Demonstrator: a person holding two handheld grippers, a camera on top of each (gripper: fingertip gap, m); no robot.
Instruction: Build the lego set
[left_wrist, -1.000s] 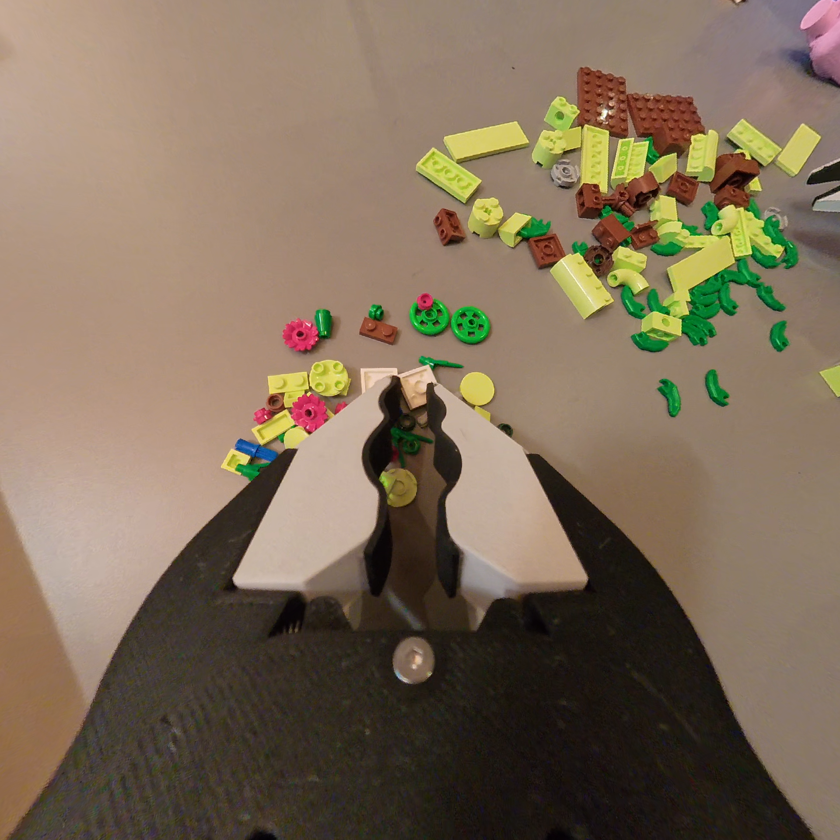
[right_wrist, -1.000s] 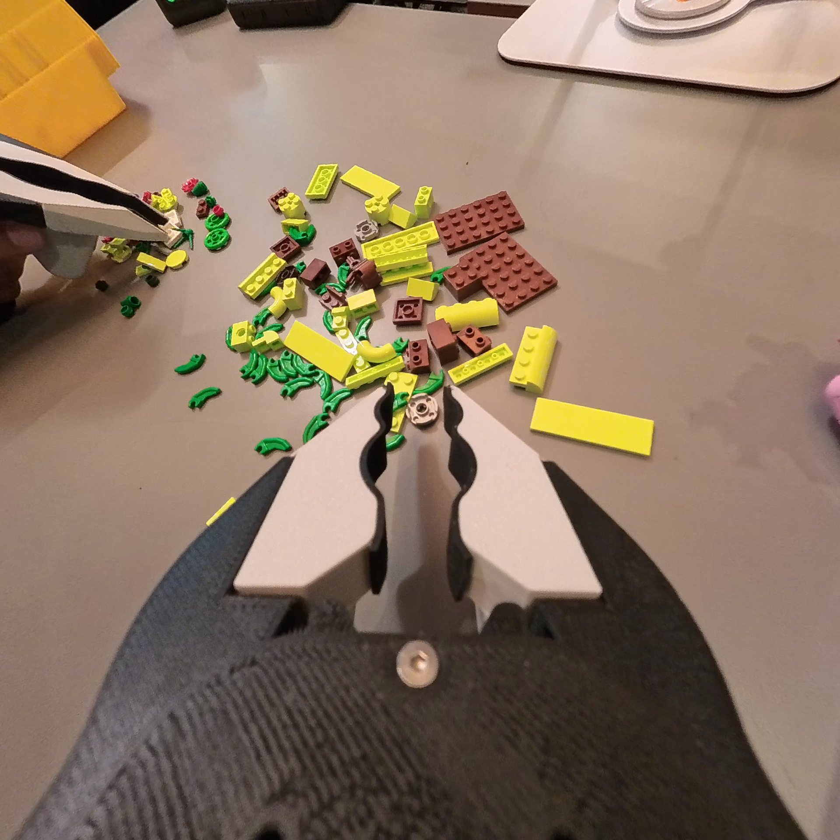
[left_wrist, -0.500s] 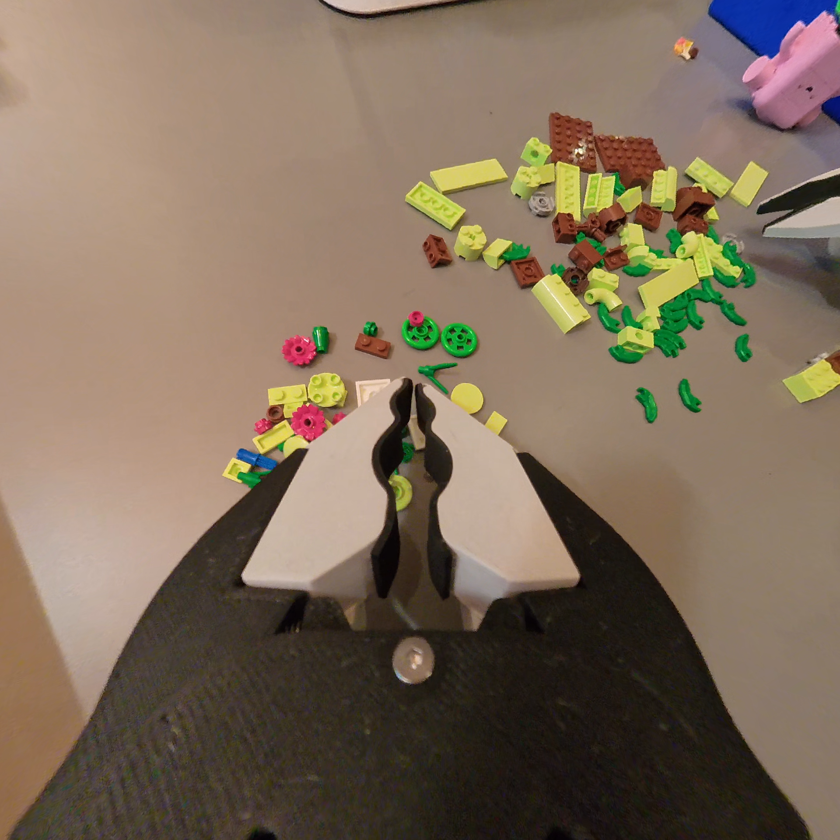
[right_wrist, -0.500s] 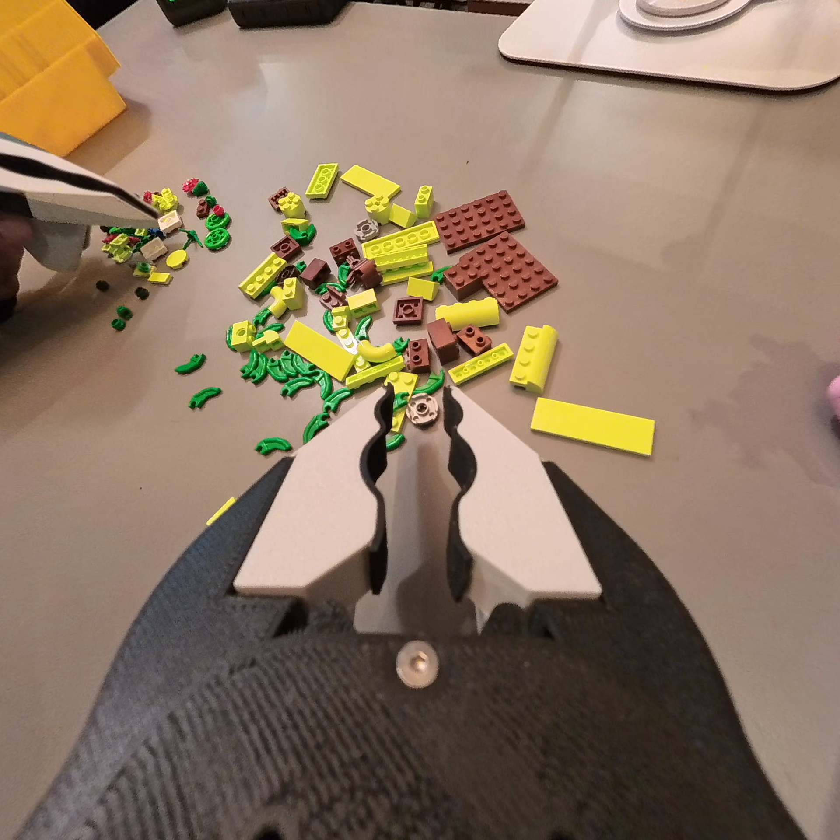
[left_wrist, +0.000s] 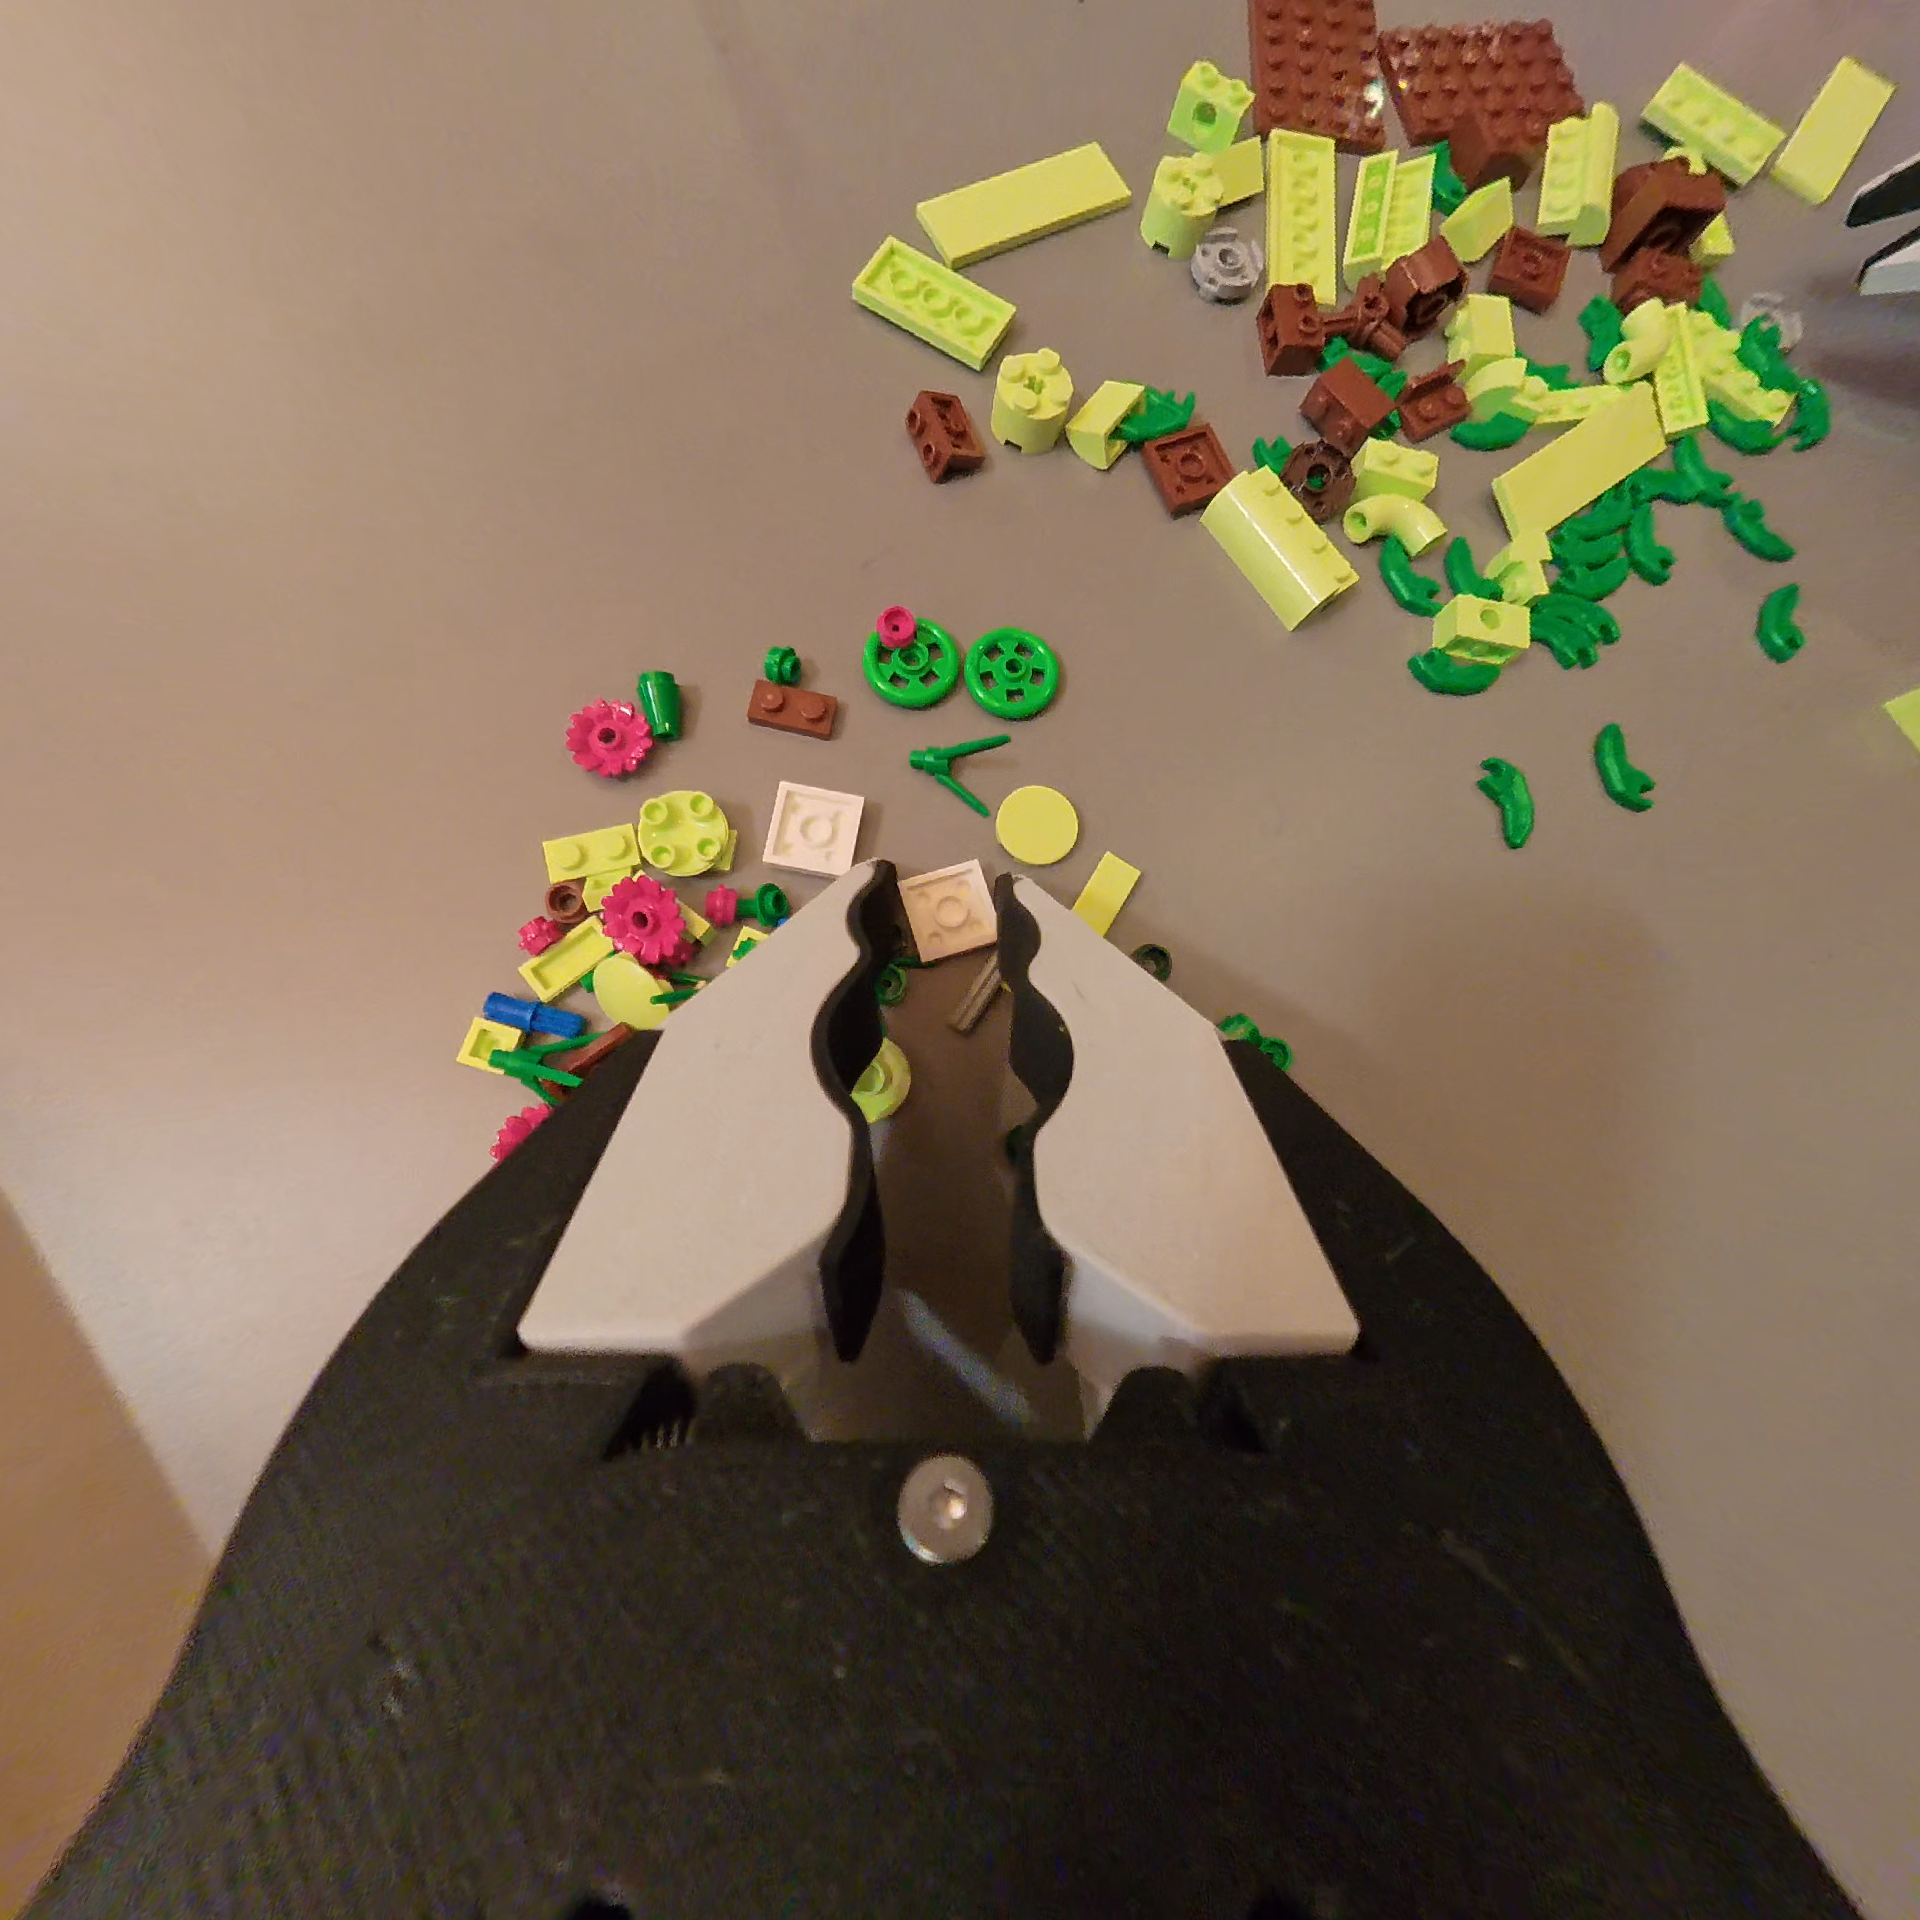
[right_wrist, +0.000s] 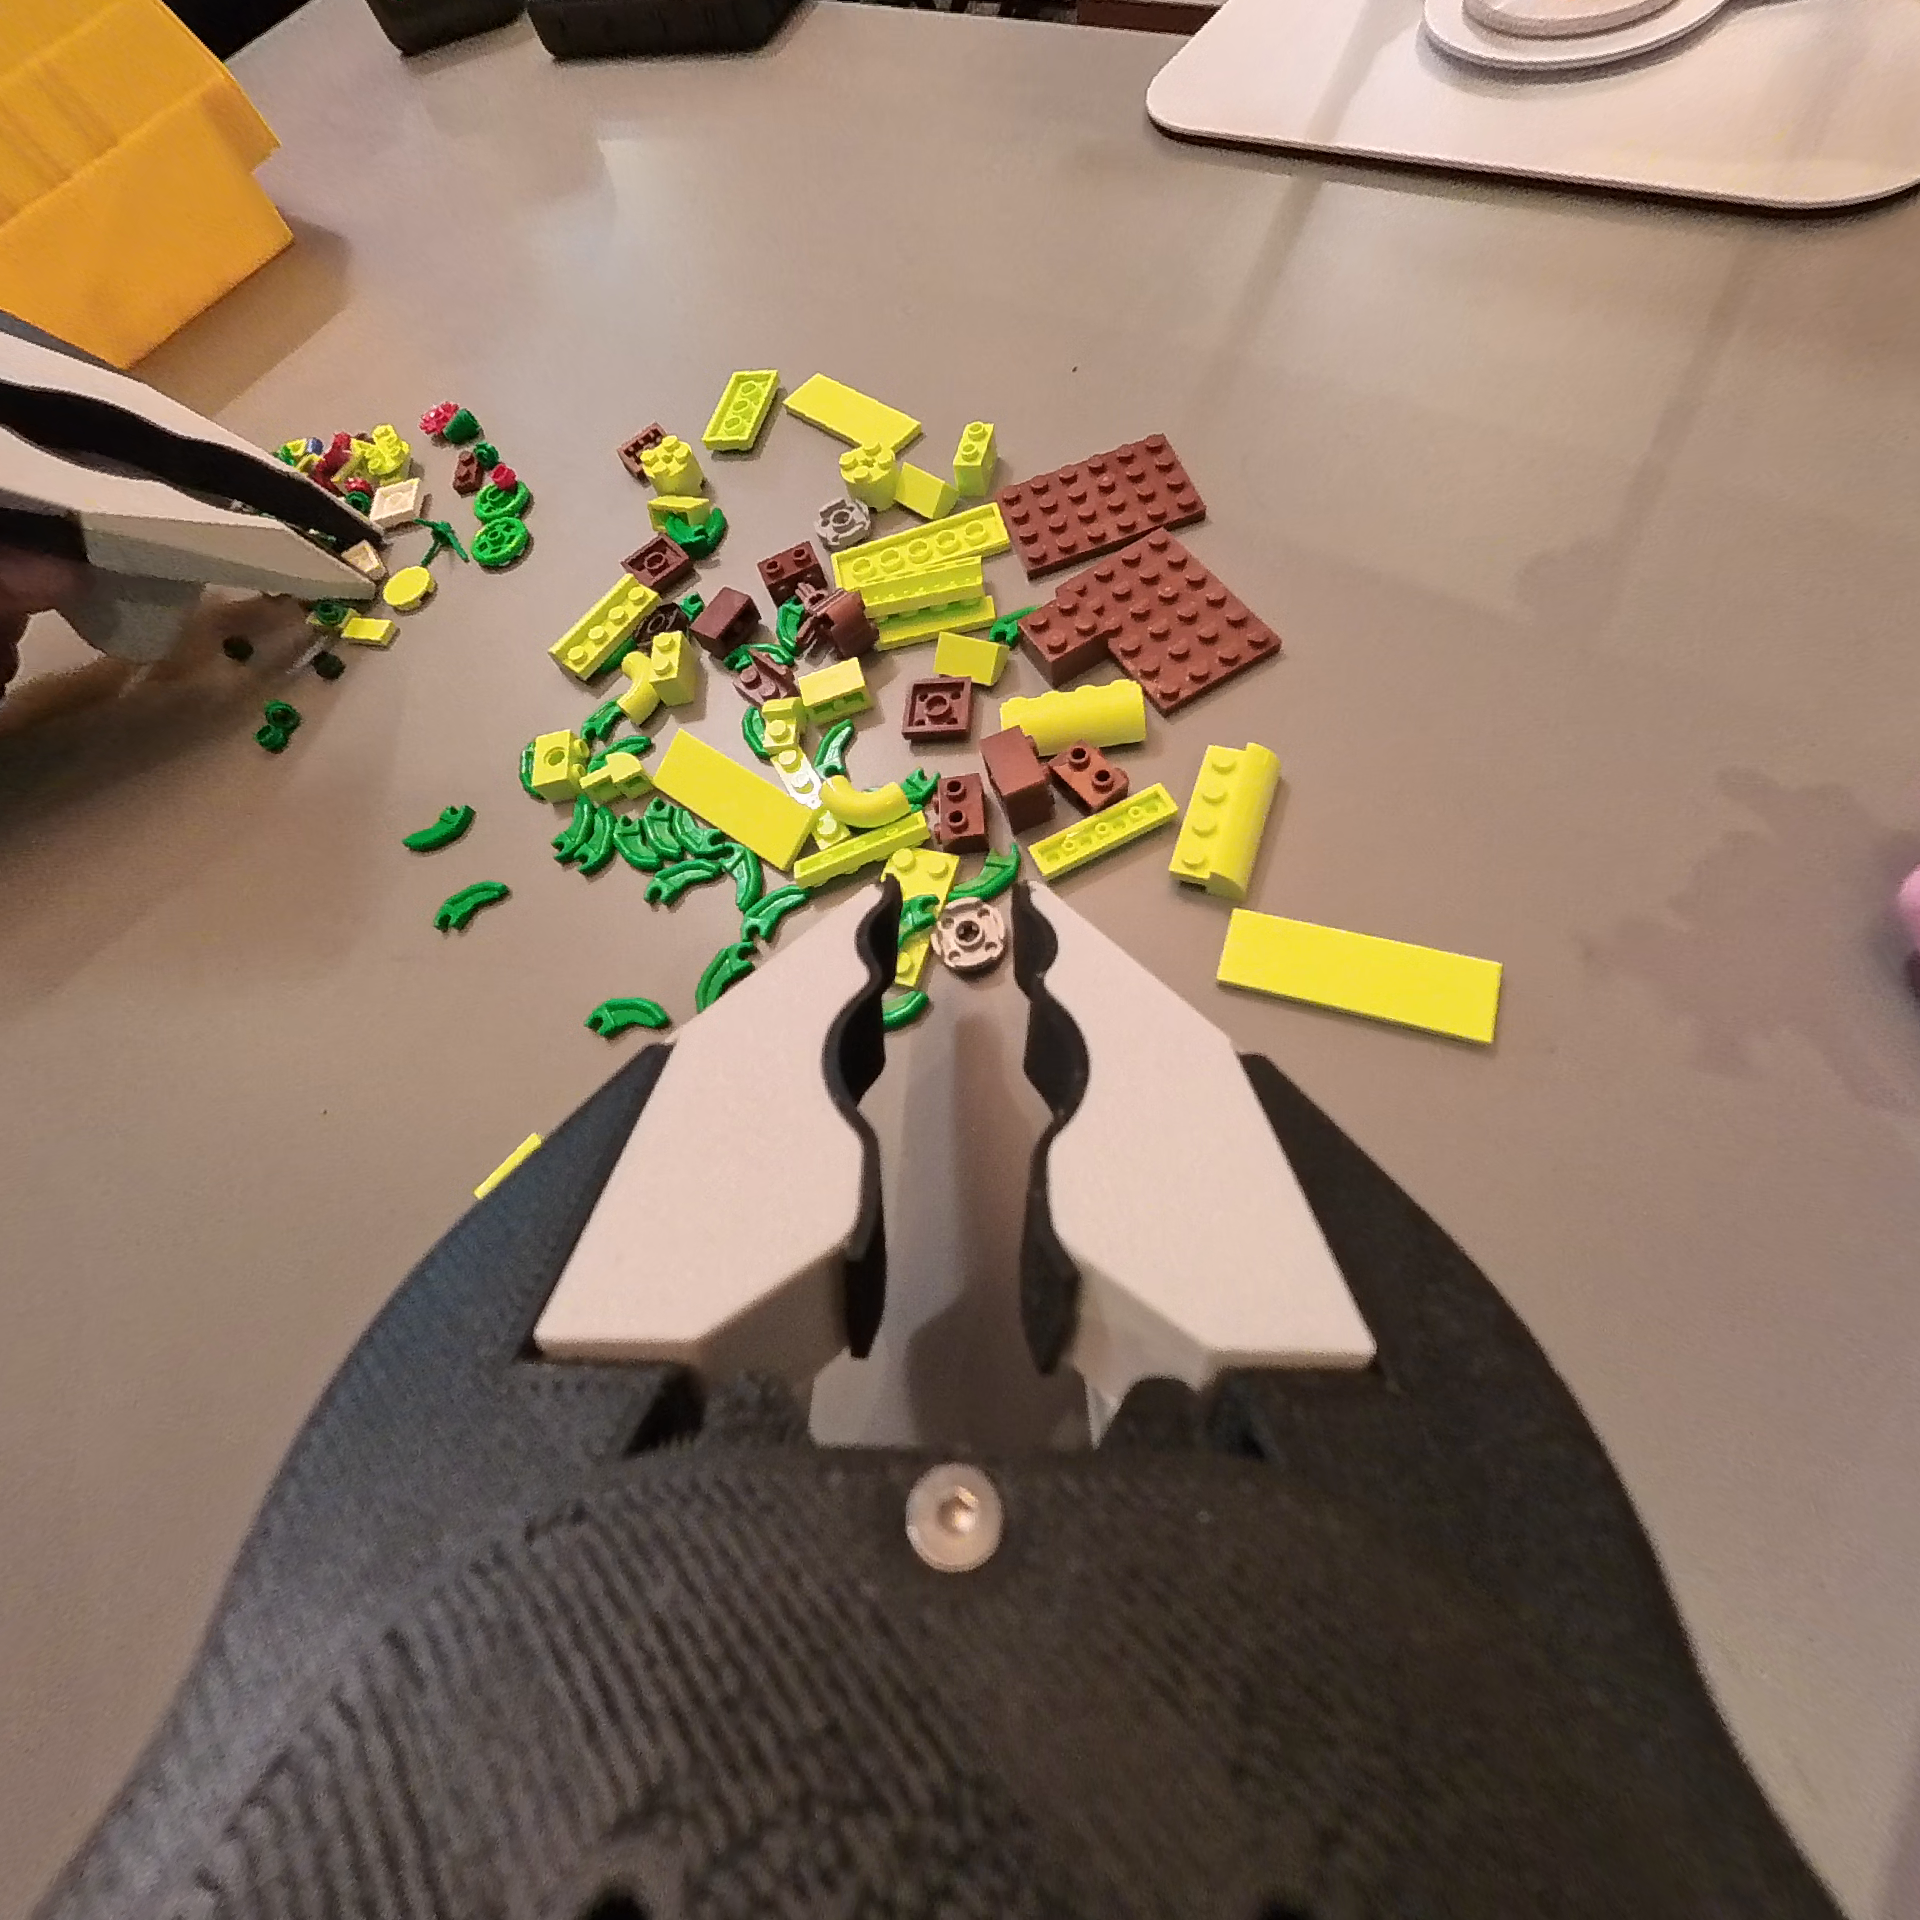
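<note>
- Your left gripper (left_wrist: 943, 896) had its jaws parted and empty, the tan square tile (left_wrist: 945, 914) lying between their tips on the table (left_wrist: 416, 416).
- Your right gripper (right_wrist: 954, 902) gaped empty too, a grey round plate (right_wrist: 968, 937) between its tips.
- You'd have done best to centre, lower, then close on the tile's edges.

Setting: indoor desk or worktable, room type unclear. Smooth grey tabletop (right_wrist: 1455, 436); yellow plastic bin (right_wrist: 114, 208); white rounded mat (right_wrist: 1558, 135).

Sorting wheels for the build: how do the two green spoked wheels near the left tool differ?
The left green spoked wheel has a small magenta stud piece at its far rim; the right green spoked wheel has nothing on it. Otherwise alike: same colour, size, lying flat on the grey table, side by side.
</note>
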